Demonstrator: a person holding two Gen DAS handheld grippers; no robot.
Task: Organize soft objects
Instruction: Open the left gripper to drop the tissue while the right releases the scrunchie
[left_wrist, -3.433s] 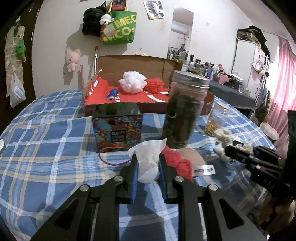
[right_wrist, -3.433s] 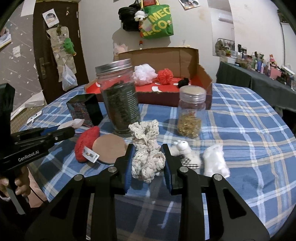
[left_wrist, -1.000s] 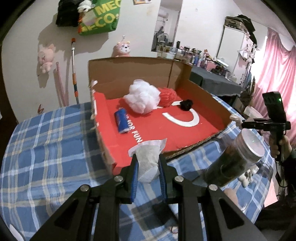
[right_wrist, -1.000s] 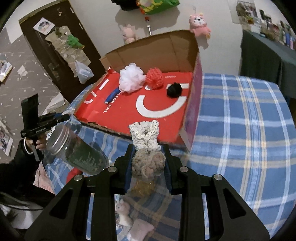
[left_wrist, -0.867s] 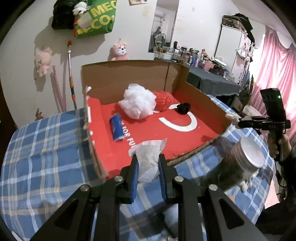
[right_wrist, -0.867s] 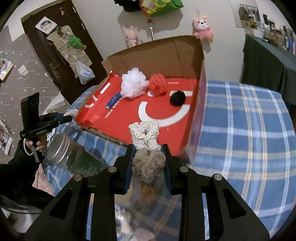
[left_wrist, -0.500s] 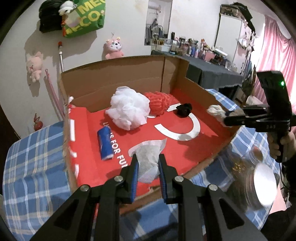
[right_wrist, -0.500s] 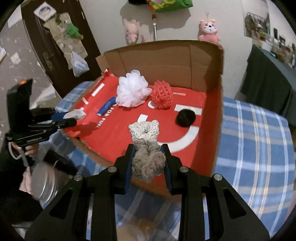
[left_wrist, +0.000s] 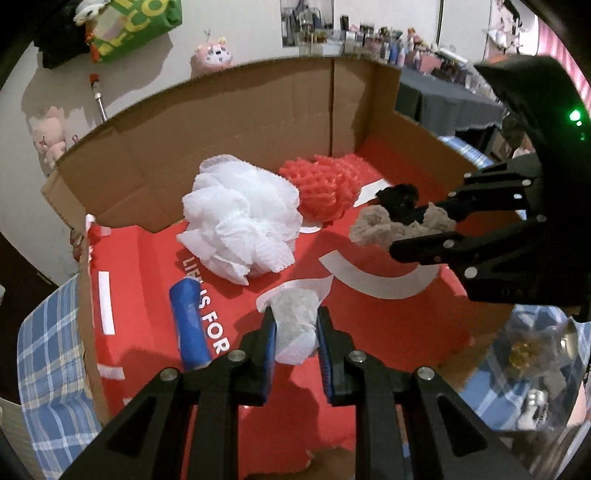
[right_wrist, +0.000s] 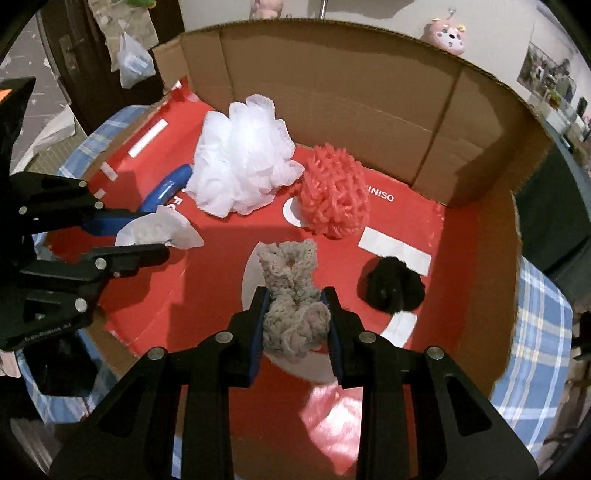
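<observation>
Carrying two soft things over the box (right_wrist: 476, 280) at once: left gripper (left_wrist: 295, 330) squeezing shut on a white tissue (left_wrist: 295, 317), right gripper (right_wrist: 295, 317) closed narrowly on a beige scrunchie (right_wrist: 291, 295), both things hanging above the red floor and not yet touching it. Already lying inside the box: white puff (right_wrist: 240, 158) toward the back wall, red puff (right_wrist: 334, 192) just beside it, black scrunchie (right_wrist: 391, 284) nearer the right wall, blue tube (left_wrist: 188, 325) near the left wall. Judging the step as lowering and releasing. Doing it well probably means sinking each gripper toward a bare red patch in front of the puffs, keeping the tissue to the left half of the box and the scrunchie to the middle, opening the jaws only when low, since a light tissue may drift or cling to a pad. Also keeping the two grippers apart, because seen from the left wrist the right one is crossing close over the middle of the box. Both grippers pointing steeply down into the box from its front edge, fingers side by side, a little rolled.
</observation>
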